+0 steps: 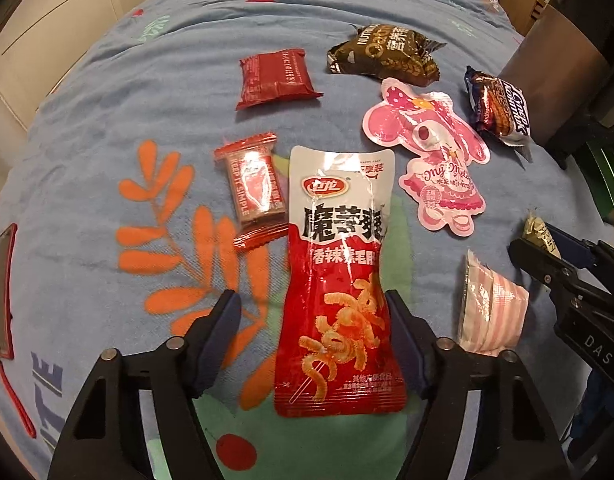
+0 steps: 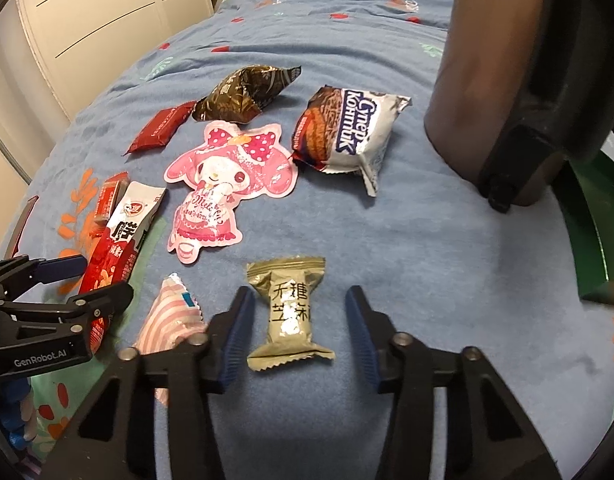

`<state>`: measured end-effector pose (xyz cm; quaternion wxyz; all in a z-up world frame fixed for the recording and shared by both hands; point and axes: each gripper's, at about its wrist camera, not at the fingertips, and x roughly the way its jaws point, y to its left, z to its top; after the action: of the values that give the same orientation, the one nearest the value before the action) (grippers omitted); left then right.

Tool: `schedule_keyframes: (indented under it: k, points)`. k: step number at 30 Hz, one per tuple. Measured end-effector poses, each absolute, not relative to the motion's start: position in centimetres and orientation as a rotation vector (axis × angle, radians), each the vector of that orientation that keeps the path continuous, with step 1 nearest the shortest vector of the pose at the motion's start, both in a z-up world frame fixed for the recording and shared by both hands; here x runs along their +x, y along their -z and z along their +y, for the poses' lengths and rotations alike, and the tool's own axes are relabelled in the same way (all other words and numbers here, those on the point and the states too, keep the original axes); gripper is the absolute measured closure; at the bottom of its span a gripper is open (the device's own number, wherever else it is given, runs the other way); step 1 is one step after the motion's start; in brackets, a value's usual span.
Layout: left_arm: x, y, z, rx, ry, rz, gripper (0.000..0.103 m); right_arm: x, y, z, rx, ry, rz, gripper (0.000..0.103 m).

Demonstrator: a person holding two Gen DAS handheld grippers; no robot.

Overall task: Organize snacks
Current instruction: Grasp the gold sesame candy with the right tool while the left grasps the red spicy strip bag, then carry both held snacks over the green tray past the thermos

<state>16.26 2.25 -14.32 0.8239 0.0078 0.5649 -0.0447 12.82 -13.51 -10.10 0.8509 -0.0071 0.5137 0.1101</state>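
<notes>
Several snacks lie on a blue bedspread (image 1: 107, 92). My left gripper (image 1: 313, 332) is open, its jaws on either side of a long red and white spicy-strip packet (image 1: 339, 280), which also shows in the right wrist view (image 2: 115, 248). My right gripper (image 2: 297, 332) is open around a small olive-green candy packet (image 2: 289, 312). A pink striped packet (image 1: 491, 312) lies between the two grippers and also shows in the right wrist view (image 2: 167, 316). In the left wrist view the right gripper (image 1: 539, 248) shows at the right edge.
Farther off lie a pink character-shaped pouch (image 2: 223, 184), a white and brown wafer pack (image 2: 347, 136), a dark brown oat pack (image 2: 243, 94), a red square pack (image 1: 277, 78) and a red clear-window candy (image 1: 255, 192). A dark bin (image 2: 495, 80) and a green container (image 2: 587, 232) stand at right.
</notes>
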Motion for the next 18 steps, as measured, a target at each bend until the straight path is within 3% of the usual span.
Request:
schedule_keyframes:
  k: [11, 18]
  points:
    - [16.3, 14.1, 1.1, 0.023, 0.113, 1.199, 0.071, 13.0, 10.2, -13.4, 0.007, -0.277, 1.098, 0.103]
    - [16.5, 13.6, 1.1, -0.005, 0.112, 1.196, 0.073, 12.7, 9.5, -13.8, -0.005, -0.272, 1.088, 0.103]
